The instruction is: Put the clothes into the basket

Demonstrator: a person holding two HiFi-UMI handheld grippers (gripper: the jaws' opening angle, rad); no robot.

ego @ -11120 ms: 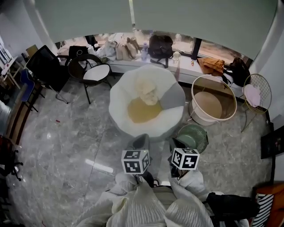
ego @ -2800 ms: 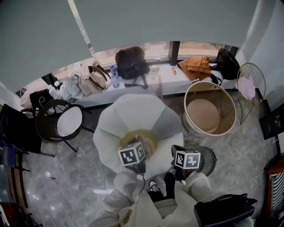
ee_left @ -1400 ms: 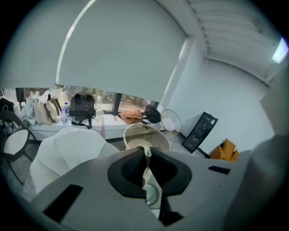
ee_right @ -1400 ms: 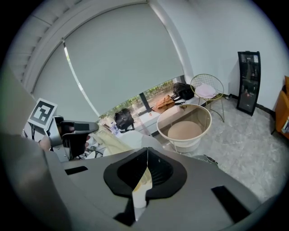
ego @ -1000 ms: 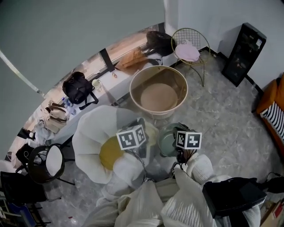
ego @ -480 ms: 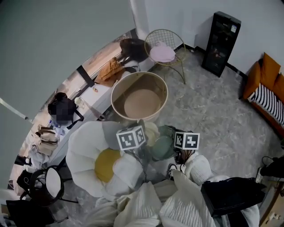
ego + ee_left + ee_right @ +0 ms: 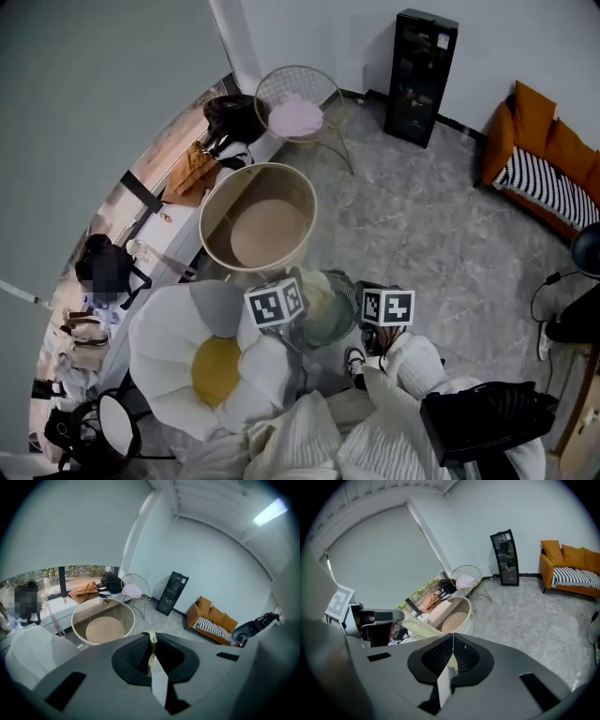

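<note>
Both grippers are shut on a pale cream garment (image 7: 319, 292) that hangs between their marker cubes, left cube (image 7: 275, 302) and right cube (image 7: 387, 307). In the left gripper view a thin fold of the cloth (image 7: 151, 645) is pinched in the left gripper (image 7: 150, 639). The right gripper (image 7: 452, 654) nips another edge, and the cloth (image 7: 419, 627) stretches away to the left. The round beige basket (image 7: 217, 202) stands empty on the floor just beyond the grippers, and shows in both gripper views as basket (image 7: 77, 620) and basket (image 7: 465, 606).
A white flower-shaped cushion (image 7: 159, 328) with a yellow centre lies to the left of the person. A green round object (image 7: 333, 326) sits under the garment. A wire chair (image 7: 291, 112), a black cabinet (image 7: 417, 75) and an orange sofa (image 7: 539, 155) stand farther off.
The view has swung right, so the basket sits more to the left. Both grippers have carried the garment off the cushion toward the basket, still shut on it.
</note>
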